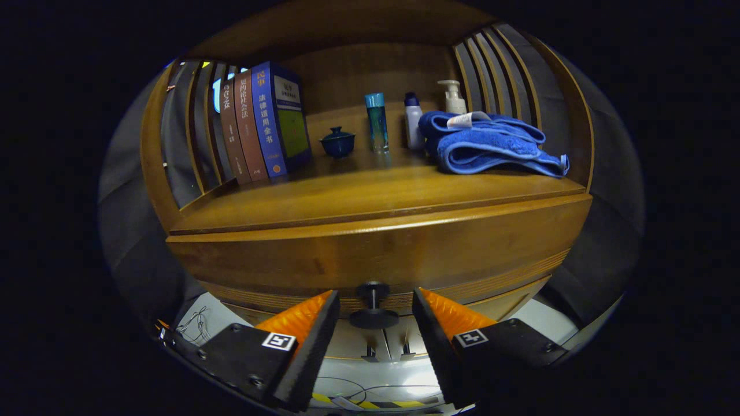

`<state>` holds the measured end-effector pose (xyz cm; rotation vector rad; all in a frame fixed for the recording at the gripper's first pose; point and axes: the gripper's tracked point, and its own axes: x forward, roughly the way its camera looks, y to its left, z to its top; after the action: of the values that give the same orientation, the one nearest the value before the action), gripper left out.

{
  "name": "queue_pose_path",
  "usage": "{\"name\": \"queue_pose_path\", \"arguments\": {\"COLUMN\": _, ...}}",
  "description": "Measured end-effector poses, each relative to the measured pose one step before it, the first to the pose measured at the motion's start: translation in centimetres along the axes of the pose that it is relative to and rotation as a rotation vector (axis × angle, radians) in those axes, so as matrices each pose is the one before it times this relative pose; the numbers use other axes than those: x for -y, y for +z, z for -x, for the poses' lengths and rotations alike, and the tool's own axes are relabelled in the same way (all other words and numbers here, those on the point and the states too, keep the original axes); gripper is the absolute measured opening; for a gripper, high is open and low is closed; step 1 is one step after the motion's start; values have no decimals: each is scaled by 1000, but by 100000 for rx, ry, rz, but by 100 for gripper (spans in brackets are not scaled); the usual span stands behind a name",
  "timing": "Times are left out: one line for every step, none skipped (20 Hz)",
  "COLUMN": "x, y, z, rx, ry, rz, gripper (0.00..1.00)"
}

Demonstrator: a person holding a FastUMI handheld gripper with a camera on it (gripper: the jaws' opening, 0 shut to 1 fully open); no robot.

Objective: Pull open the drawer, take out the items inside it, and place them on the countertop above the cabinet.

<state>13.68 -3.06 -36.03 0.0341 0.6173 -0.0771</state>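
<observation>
Right, the gripper [373,323] is lined up on the drawer's knob [373,316] at the bottom centre of the frame, fingers spread wide with the knob sitting between them, a clear gap on either side, neither finger touching it. The drawer front [376,254] fills the middle of the frame and looks fully closed, so nothing has come out yet. To do this well, I'd say close squarely on the knob's stem behind its round cap, then pull straight back, level, so the grip doesn't slip off. Above, in the upper half, the countertop [347,199] already carries books [260,124], a small lidded cup [337,141], bottles [377,121] and a folded towel [491,144]; the near strip looks free.
</observation>
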Motion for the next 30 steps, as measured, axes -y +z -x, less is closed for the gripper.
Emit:
{"name": "queue_pose_path", "arguments": {"x": -185, "y": -330, "z": -421, "rx": -591, "ry": 110, "rz": -48, "gripper": 82}}
{"name": "queue_pose_path", "arguments": {"x": 39, "y": -246, "z": -21, "rx": -818, "ry": -544, "rz": 604, "gripper": 74}}
{"name": "queue_pose_path", "arguments": {"x": 138, "y": -109, "z": 180, "rx": -126, "ry": -768, "rz": 1521, "gripper": 64}}
{"name": "queue_pose_path", "arguments": {"x": -7, "y": -88, "z": -204, "rx": -64, "ry": -203, "rz": 1280, "gripper": 54}}
{"name": "queue_pose_path", "arguments": {"x": 141, "y": -251, "z": -241, "rx": -336, "ry": -391, "rz": 993, "gripper": 55}}
{"name": "queue_pose_path", "arguments": {"x": -67, "y": 235, "z": 180, "rx": 660, "ry": 277, "rz": 42, "gripper": 54}}
{"name": "queue_pose_path", "arguments": {"x": 43, "y": -134, "z": -116, "rx": 57, "ry": 397, "rz": -169, "gripper": 48}}
{"name": "queue_pose_path", "arguments": {"x": 36, "y": -53, "z": -119, "rx": 479, "ry": 319, "rz": -482, "gripper": 48}}
{"name": "queue_pose_path", "arguments": {"x": 29, "y": 184, "z": 204, "rx": 530, "ry": 80, "rz": -141, "gripper": 39}}
{"name": "queue_pose_path", "arguments": {"x": -23, "y": -33, "z": 39, "rx": 354, "ry": 53, "rz": 448, "gripper": 39}}
{"name": "queue_pose_path", "arguments": {"x": -23, "y": 0, "z": -22, "rx": -20, "ry": 86, "rz": 489, "gripper": 39}}
{"name": "queue_pose_path", "arguments": {"x": 13, "y": -23, "z": 2, "rx": -24, "ry": 126, "rz": 169, "gripper": 39}}
{"name": "queue_pose_path", "arguments": {"x": -11, "y": -41, "z": 6, "rx": -145, "ry": 328, "rz": -188, "gripper": 39}}
{"name": "queue_pose_path", "arguments": {"x": -23, "y": -26, "z": 30, "rx": -229, "ry": 323, "rz": -474, "gripper": 39}}
{"name": "queue_pose_path", "arguments": {"x": 33, "y": 6, "z": 46, "rx": -153, "ry": 67, "rz": -537, "gripper": 39}}
{"name": "queue_pose_path", "arguments": {"x": 14, "y": -66, "z": 80, "rx": -55, "ry": -150, "rz": 122, "gripper": 39}}
{"name": "queue_pose_path", "arguments": {"x": -11, "y": -118, "z": 159, "rx": -174, "ry": -254, "rz": 1085, "gripper": 39}}
{"name": "queue_pose_path", "arguments": {"x": 65, "y": -117, "z": 220, "rx": 79, "ry": -260, "rz": 1159, "gripper": 39}}
{"name": "queue_pose_path", "arguments": {"x": 40, "y": -237, "z": 449, "rx": -116, "ry": 17, "rz": 592, "gripper": 39}}
{"name": "queue_pose_path", "arguments": {"x": -65, "y": -350, "z": 536, "rx": -300, "ry": 225, "rz": -26, "gripper": 39}}
{"name": "queue_pose_path", "arguments": {"x": 39, "y": -271, "z": 578, "rx": -329, "ry": 76, "rz": 0, "gripper": 39}}
{"name": "queue_pose_path", "arguments": {"x": 77, "y": -269, "z": 604, "rx": -443, "ry": -218, "rz": 184, "gripper": 39}}
{"name": "queue_pose_path", "arguments": {"x": 71, "y": -337, "z": 614, "rx": -602, "ry": -187, "rz": 247, "gripper": 39}}
{"name": "queue_pose_path", "arguments": {"x": 15, "y": -388, "z": 624, "rx": -792, "ry": -40, "rz": -106, "gripper": 39}}
{"name": "queue_pose_path", "arguments": {"x": -53, "y": -355, "z": 632, "rx": -707, "ry": -2, "rz": -134, "gripper": 39}}
{"name": "queue_pose_path", "arguments": {"x": 47, "y": -359, "z": 731, "rx": -755, "ry": 4, "rz": -33, "gripper": 39}}
{"name": "queue_pose_path", "arguments": {"x": 24, "y": -382, "z": 691, "rx": -762, "ry": -74, "rz": 86, "gripper": 39}}
{"name": "queue_pose_path", "arguments": {"x": 70, "y": -447, "z": 717, "rx": -1042, "ry": 24, "rz": -177, "gripper": 39}}
{"name": "queue_pose_path", "arguments": {"x": -8, "y": -310, "z": 490, "rx": -818, "ry": 139, "rz": -419, "gripper": 39}}
{"name": "queue_pose_path", "arguments": {"x": -39, "y": -394, "z": 630, "rx": -833, "ry": 223, "rz": -369, "gripper": 39}}
